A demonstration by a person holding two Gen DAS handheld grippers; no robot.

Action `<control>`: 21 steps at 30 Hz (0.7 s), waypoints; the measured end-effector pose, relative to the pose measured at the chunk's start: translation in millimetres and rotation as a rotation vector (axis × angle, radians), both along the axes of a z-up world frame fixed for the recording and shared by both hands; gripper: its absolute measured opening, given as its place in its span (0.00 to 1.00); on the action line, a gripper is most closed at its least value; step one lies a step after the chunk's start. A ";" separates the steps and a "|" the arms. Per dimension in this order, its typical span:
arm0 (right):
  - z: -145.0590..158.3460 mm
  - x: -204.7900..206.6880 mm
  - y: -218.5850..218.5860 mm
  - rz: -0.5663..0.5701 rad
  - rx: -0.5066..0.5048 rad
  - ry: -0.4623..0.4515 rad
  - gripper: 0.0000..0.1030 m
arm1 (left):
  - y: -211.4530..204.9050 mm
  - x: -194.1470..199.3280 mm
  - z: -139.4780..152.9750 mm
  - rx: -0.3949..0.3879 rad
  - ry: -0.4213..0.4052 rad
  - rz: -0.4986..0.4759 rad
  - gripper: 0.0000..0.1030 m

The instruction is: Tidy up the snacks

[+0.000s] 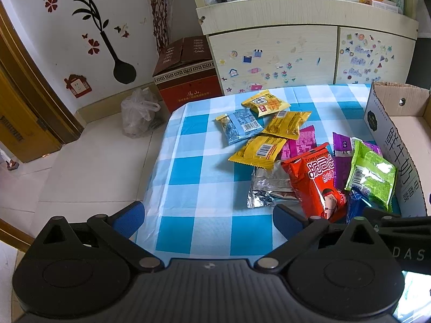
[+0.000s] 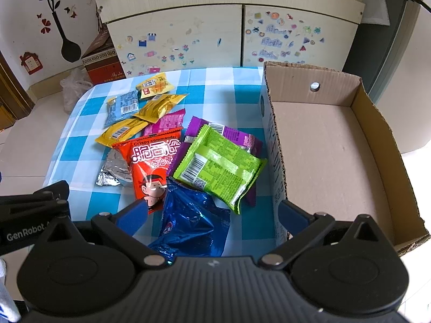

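Note:
Several snack packets lie in a loose pile on the blue checked tablecloth (image 1: 188,177). Among them are a red packet (image 1: 319,180) (image 2: 152,167), a green packet (image 1: 373,175) (image 2: 218,165), a silver one (image 1: 269,187) (image 2: 113,171), purple, yellow and light blue ones (image 1: 241,126). A shiny blue packet (image 2: 188,218) lies between the fingers of my right gripper (image 2: 212,215), which is open and hangs above it. My left gripper (image 1: 208,218) is open over bare cloth, left of the pile. An empty cardboard box (image 2: 331,145) (image 1: 393,140) stands to the right.
A cream cabinet (image 1: 274,53) with stickers stands behind the table. On the floor to the left are a red carton (image 1: 188,80) and a plastic bag (image 1: 138,113). The table's left edge drops to a tiled floor (image 1: 94,161). The right gripper's body (image 1: 390,231) shows in the left wrist view.

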State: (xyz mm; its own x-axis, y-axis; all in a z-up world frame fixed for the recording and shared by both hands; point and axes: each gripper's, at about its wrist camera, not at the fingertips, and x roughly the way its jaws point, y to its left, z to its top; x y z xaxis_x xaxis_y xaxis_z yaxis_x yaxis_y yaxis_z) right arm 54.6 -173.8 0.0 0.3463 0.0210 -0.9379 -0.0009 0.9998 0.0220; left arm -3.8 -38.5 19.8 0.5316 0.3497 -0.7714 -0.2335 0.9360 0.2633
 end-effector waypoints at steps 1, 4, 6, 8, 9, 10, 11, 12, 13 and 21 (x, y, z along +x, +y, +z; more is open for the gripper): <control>0.0 0.0 0.0 -0.001 0.001 0.000 0.99 | 0.1 -0.2 0.2 0.002 -0.001 -0.001 1.00; -0.6 0.2 -0.3 -0.002 0.006 0.001 0.99 | -0.5 -0.1 -0.8 0.009 -0.005 -0.003 1.00; -0.7 0.1 0.0 -0.002 0.007 0.000 0.99 | -0.8 -0.4 -1.2 0.012 -0.006 -0.004 1.00; -0.7 0.2 0.0 -0.002 0.008 -0.001 0.99 | -1.4 -1.0 -1.3 0.015 -0.008 -0.004 1.00; -0.7 0.3 0.0 -0.002 0.008 -0.001 0.99 | -1.7 -1.0 -1.3 0.016 -0.009 -0.004 1.00; -0.8 0.4 0.1 -0.002 0.008 0.000 0.99 | -1.6 -1.1 -1.4 0.016 -0.008 -0.004 1.00; -0.8 0.4 0.0 -0.001 0.007 0.000 0.99 | -1.8 -1.0 -1.2 0.016 -0.008 -0.003 1.00; -0.7 0.3 0.0 -0.001 0.007 0.000 0.99 | -1.8 -1.0 -1.2 0.016 -0.008 -0.003 1.00; -0.6 0.3 0.0 -0.002 0.008 -0.001 0.99 | -1.7 -1.0 -1.3 0.016 -0.008 -0.003 1.00; -0.7 0.4 0.0 -0.002 0.013 -0.001 0.99 | -2.1 -1.3 -0.7 0.018 -0.009 -0.002 1.00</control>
State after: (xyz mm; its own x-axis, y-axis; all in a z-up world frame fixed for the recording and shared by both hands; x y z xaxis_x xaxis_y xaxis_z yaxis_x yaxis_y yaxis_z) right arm 55.0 -173.9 -0.7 0.3476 0.0327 -0.9371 0.0006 0.9994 0.0351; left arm -5.1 -40.6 19.1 0.5396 0.3621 -0.7601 -0.2343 0.9317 0.2776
